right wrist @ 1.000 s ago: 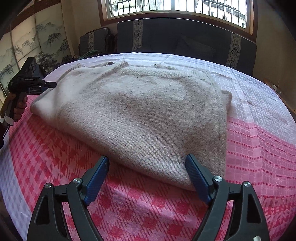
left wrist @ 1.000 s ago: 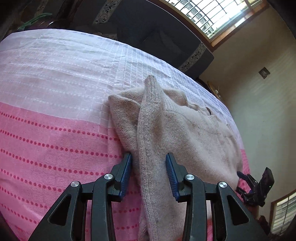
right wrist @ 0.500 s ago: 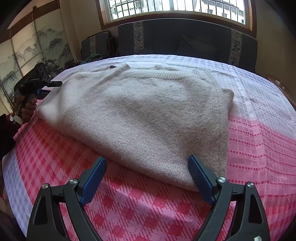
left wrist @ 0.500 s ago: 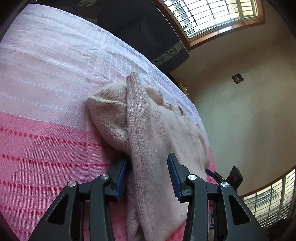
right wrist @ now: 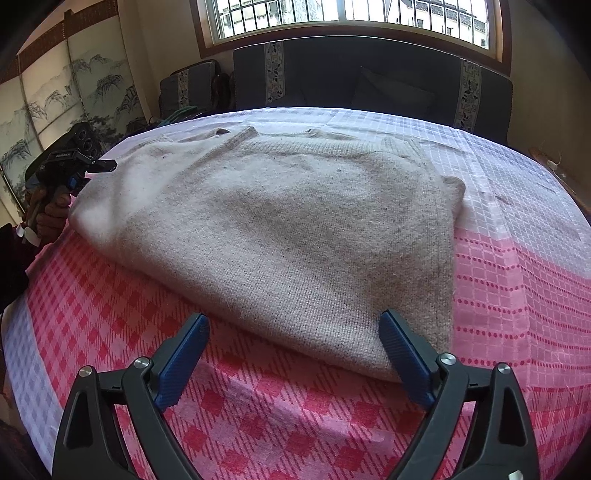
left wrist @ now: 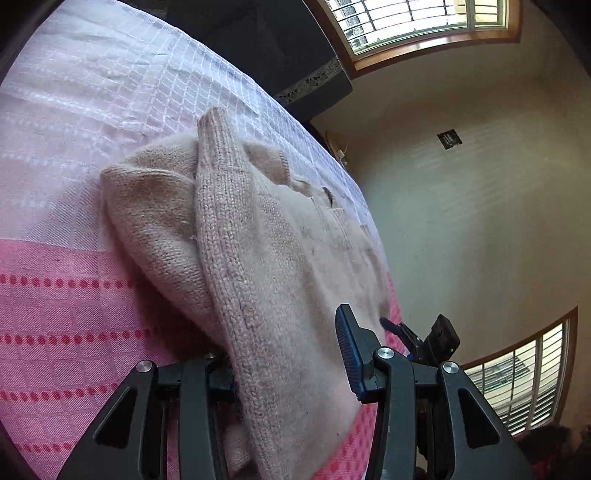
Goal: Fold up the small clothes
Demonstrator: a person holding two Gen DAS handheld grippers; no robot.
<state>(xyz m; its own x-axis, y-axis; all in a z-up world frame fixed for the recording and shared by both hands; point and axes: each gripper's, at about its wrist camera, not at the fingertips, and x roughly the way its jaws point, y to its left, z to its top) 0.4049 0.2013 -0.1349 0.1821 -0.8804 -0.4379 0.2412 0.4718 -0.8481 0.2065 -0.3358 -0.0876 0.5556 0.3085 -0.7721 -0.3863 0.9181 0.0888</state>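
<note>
Left wrist view: my left gripper straddles the ribbed edge of the beige sweater; one pad is buried under the knit, so I can't tell if it pinches. Right wrist view: my right gripper is spread wide, just been opening, nothing held; the folded sweater's near corner lies against the right pad, on the pink checked cloth.

Barred window bright; dark sofa beneath; painted screen beside.
</note>
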